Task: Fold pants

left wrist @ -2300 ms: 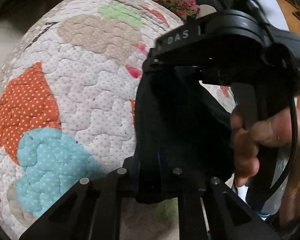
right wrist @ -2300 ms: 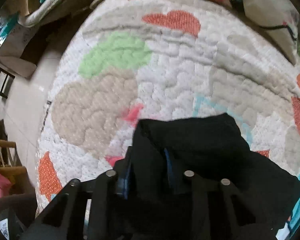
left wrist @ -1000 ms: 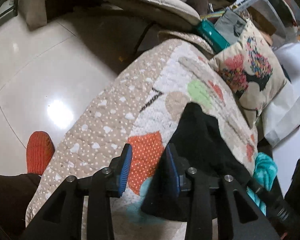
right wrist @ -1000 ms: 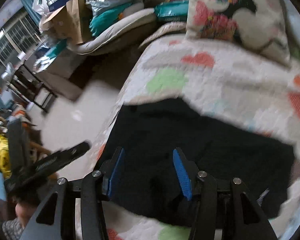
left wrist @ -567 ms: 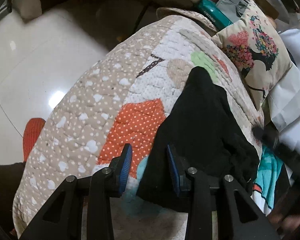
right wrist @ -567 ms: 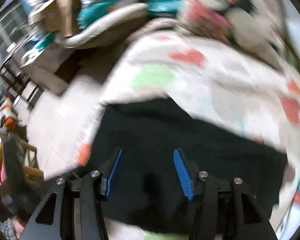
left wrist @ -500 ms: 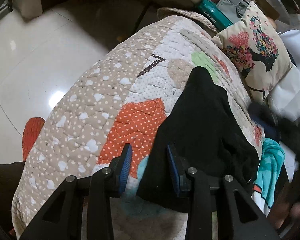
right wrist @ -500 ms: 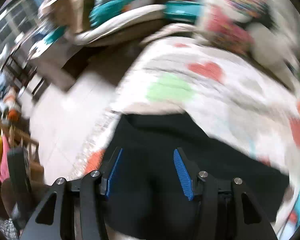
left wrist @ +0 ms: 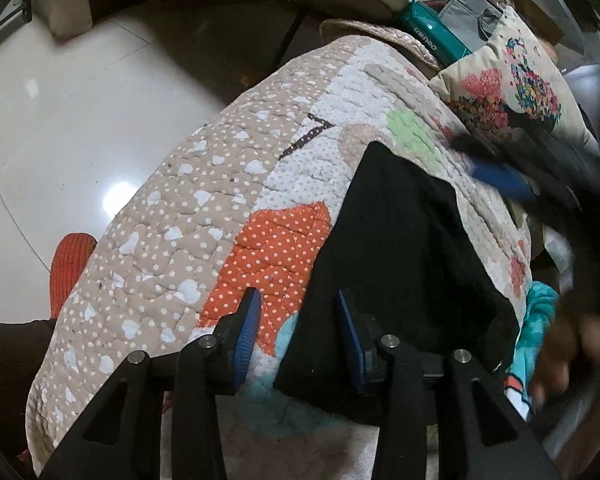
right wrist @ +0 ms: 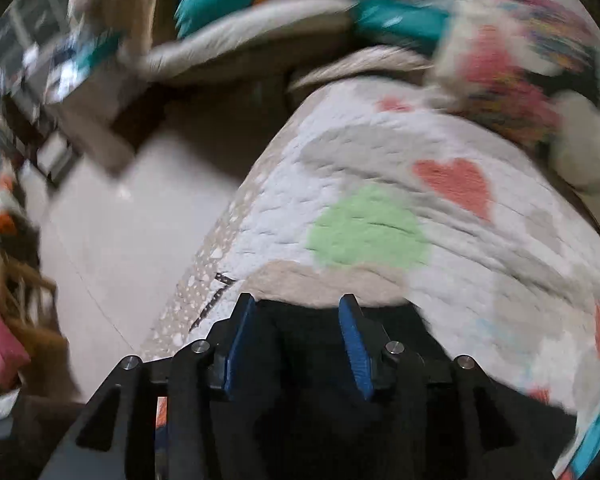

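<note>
- Black pants (left wrist: 400, 264) lying folded on the quilt (left wrist: 172, 240), close to its floor-side edge.
- Left gripper (left wrist: 298, 332) hovering over the near edge of the pants, jaws just widening, partly apart, pressing nothing.
- Right gripper (right wrist: 294, 336) hanging over the far edge of the pants, jaws just narrowing, partly apart, gripping nothing.
- Floral pillow (left wrist: 512, 92) resting at the far end of the quilt.
</note>
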A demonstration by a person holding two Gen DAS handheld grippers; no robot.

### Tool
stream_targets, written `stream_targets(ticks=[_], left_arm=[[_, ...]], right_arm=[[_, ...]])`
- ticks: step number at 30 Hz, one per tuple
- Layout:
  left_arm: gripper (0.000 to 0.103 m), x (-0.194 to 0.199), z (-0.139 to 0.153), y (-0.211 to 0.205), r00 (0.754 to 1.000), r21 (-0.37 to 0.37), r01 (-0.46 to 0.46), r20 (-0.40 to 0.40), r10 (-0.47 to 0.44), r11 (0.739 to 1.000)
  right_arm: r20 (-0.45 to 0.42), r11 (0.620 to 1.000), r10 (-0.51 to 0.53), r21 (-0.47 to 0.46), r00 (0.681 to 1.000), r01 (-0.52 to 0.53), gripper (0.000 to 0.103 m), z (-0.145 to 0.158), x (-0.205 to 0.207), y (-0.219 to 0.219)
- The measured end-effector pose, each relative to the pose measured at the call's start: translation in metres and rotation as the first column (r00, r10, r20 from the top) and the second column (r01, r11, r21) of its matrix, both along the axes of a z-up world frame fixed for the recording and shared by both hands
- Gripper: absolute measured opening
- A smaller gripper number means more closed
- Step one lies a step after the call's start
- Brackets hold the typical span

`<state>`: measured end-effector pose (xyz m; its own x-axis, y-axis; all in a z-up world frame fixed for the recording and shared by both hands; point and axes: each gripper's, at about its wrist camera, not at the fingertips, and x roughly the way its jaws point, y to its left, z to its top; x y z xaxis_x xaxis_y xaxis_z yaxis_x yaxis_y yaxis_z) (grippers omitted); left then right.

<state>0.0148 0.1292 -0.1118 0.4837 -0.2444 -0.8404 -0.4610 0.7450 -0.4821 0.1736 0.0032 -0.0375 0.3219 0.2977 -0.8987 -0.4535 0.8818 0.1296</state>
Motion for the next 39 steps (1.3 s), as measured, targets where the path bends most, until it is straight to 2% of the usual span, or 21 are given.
stream_targets(ticks=[2,5,8,10,11,12,14,16,18,19,21,22,23,24,26,28,31,36,39], left_arm=[[0.038,0.001,0.003,0.002,1.0,0.008,-0.01,0.007,0.01,1.0],[0.039,0.002,0.005,0.005,1.0,0.024,-0.025,0.015,0.024,0.999],[0.039,0.002,0.008,0.002,0.999,0.066,-0.018,0.03,0.016,0.998],[0.04,0.002,0.009,-0.002,0.999,0.095,0.003,0.042,-0.007,0.995],[0.04,0.001,0.009,-0.005,0.998,0.114,0.023,0.05,-0.029,0.993],[0.04,0.0,0.011,-0.007,0.997,0.132,0.04,0.058,-0.048,0.99],[0.04,0.0,0.016,-0.009,0.993,0.17,0.075,0.077,-0.089,0.983],[0.04,0.003,0.027,-0.014,0.989,0.194,0.106,0.082,-0.123,0.975],[0.04,0.008,0.045,-0.024,0.979,0.183,0.144,0.119,-0.167,0.973],[0.04,0.011,0.055,-0.032,0.971,0.193,0.171,0.136,-0.199,0.966],[0.04,0.022,0.077,-0.057,0.944,0.248,0.241,0.167,-0.286,0.938],[0.041,0.031,0.089,-0.075,0.923,0.28,0.286,0.177,-0.342,0.917],[0.043,0.043,0.098,-0.094,0.901,0.299,0.333,0.179,-0.395,0.894],[0.043,0.052,0.101,-0.109,0.885,0.301,0.367,0.178,-0.43,0.88],[0.043,0.077,0.104,-0.15,0.837,0.284,0.464,0.171,-0.521,0.839],[0.043,0.097,0.1,-0.186,0.795,0.268,0.538,0.155,-0.587,0.799],[0.043,0.124,0.085,-0.246,0.713,0.279,0.646,0.111,-0.692,0.71],[0.043,0.149,0.053,-0.311,0.6,0.286,0.762,0.024,-0.8,0.581],[0.043,0.168,0.035,-0.333,0.549,0.28,0.804,-0.009,-0.836,0.525]], right_arm=[[0.038,0.999,-0.032,0.015,0.999,0.032,0.048,0.014,-0.029,-0.037],[0.041,0.999,-0.042,0.027,0.998,0.041,0.048,0.01,-0.081,-0.081],[-0.044,0.992,-0.1,0.074,0.994,0.103,0.049,-0.021,-0.113,-0.113],[-0.141,0.982,-0.166,0.065,0.976,0.177,0.057,-0.043,-0.126,-0.126],[-0.16,0.968,-0.206,0.11,0.965,0.225,0.057,-0.049,-0.131,-0.137],[-0.153,0.937,-0.26,0.201,0.953,0.287,0.057,-0.045,-0.138,-0.151],[-0.135,0.888,-0.345,0.273,0.929,0.37,0.058,-0.032,-0.15,-0.173],[-0.08,0.861,-0.412,0.292,0.907,0.417,0.059,-0.016,-0.158,-0.194],[-0.018,0.828,-0.496,0.289,0.868,0.48,0.059,-0.003,-0.167,-0.22],[0.009,0.798,-0.553,0.295,0.833,0.526,0.06,0.0,-0.173,-0.236],[0.001,0.747,-0.621,0.305,0.784,0.591,0.061,-0.003,-0.18,-0.261],[-0.028,0.709,-0.659,0.311,0.751,0.633,0.061,-0.009,-0.183,-0.275],[-0.053,0.684,-0.678,0.318,0.733,0.656,0.061,-0.013,-0.187,-0.282],[-0.093,0.647,-0.702,0.329,0.706,0.688,0.061,-0.02,-0.188,-0.292],[-0.176,0.572,-0.734,0.361,0.656,0.736,0.061,-0.032,-0.19,-0.308],[-0.216,0.542,-0.734,0.385,0.644,0.747,0.061,-0.039,-0.194,-0.317],[-0.219,0.542,-0.729,0.394,0.649,0.742,0.062,-0.047,-0.191,-0.318],[-0.199,0.538,-0.732,0.417,0.651,0.733,0.062,-0.061,-0.173,-0.317],[-0.182,0.541,-0.734,0.426,0.654,0.725,0.062,-0.068,-0.16,-0.313]])
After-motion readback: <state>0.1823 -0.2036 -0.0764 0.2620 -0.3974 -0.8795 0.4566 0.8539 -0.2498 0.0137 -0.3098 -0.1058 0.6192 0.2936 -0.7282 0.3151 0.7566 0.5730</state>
